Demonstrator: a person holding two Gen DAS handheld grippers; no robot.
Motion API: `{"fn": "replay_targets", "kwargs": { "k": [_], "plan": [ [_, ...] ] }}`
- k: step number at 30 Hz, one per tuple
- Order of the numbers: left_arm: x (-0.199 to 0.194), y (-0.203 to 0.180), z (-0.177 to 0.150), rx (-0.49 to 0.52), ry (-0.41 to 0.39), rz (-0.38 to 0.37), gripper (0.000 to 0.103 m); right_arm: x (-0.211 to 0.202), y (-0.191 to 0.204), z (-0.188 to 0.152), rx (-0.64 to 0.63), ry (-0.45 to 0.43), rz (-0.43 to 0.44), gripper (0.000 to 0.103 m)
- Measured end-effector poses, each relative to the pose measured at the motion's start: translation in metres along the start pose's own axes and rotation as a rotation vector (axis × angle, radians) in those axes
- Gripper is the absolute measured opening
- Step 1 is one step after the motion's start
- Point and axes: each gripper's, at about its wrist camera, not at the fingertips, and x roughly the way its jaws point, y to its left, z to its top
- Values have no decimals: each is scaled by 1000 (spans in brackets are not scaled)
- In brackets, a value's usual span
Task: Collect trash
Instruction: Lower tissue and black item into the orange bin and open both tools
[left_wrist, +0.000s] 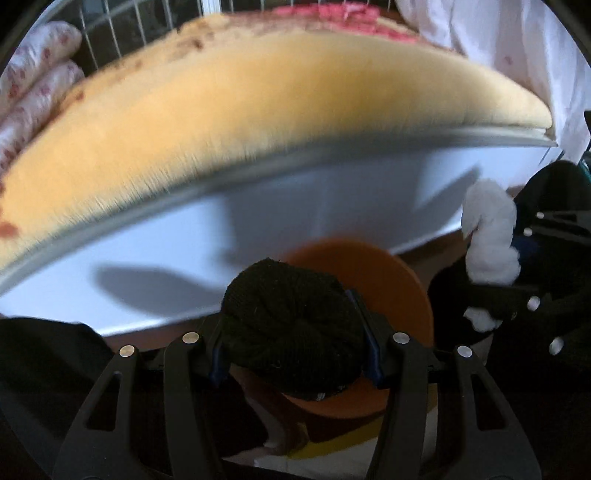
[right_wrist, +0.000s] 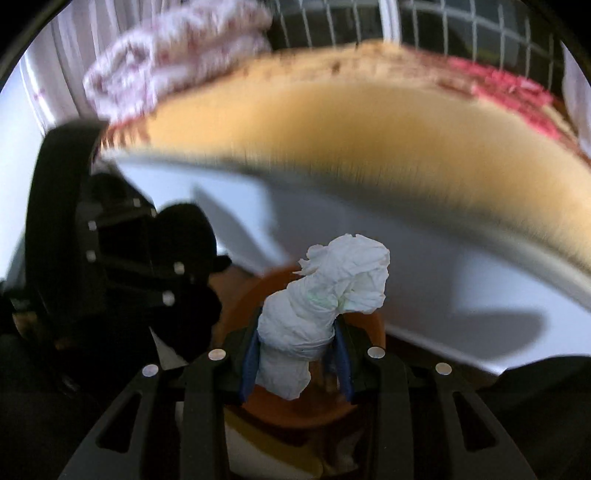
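Left gripper (left_wrist: 295, 350) clamped a black wad (left_wrist: 291, 328) and right gripper (right_wrist: 295, 363) clamped a white tissue (right_wrist: 325, 314), both over an orange bin (left_wrist: 391, 280) at 6 o'clock below the bed (left_wrist: 258, 122).

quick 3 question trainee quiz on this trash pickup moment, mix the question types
1. True or false: the left gripper is shut on a black knitted fabric bundle.
2. What does the right gripper hold? A) crumpled white tissue wad B) red cup C) nothing
3. Fill in: below both grippers sits a round ____ bin.

Key: 1 true; 2 A; 3 orange
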Motion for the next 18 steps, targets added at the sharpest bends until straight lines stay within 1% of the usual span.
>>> {"fn": "replay_targets", "kwargs": {
  "k": [2, 3, 5, 6, 7, 8, 9, 11, 14, 17, 18],
  "plan": [
    [13, 1, 0, -6, 48, -4, 53, 14, -2, -1, 3, 53, 10, 35],
    [16, 1, 0, -4, 57, -3, 53, 21, -3, -1, 7, 78, 19, 35],
    [23, 1, -2, -2, 80, -6, 55, 30, -6, -1, 17, 101, 29, 39],
    [26, 1, -2, -2, 94, -4, 58, 35, -7, -1, 24, 123, 45, 44],
    [29, 2, -1, -4, 103, -2, 60, 38, -8, 0, 29, 133, 47, 58],
    [31, 3, -1, -8, 112, -2, 67, 41, -9, 1, 32, 136, 37, 63],
    [31, 4, -1, -13, 113, 1, 73, 42, -9, 2, 34, 139, 36, 63],
    [32, 6, -2, -22, 115, 5, 77, 41, -11, 2, 46, 136, 46, 63],
    [29, 12, -3, -35, 114, 5, 77, 33, -13, 1, 57, 119, 36, 63],
    [18, 14, -2, -42, 73, 3, 77, 13, -19, 0, 51, 90, 12, 63],
    [13, 14, -1, -39, 55, 7, 77, 2, -20, 2, 48, 64, 3, 63]
  ]
}}
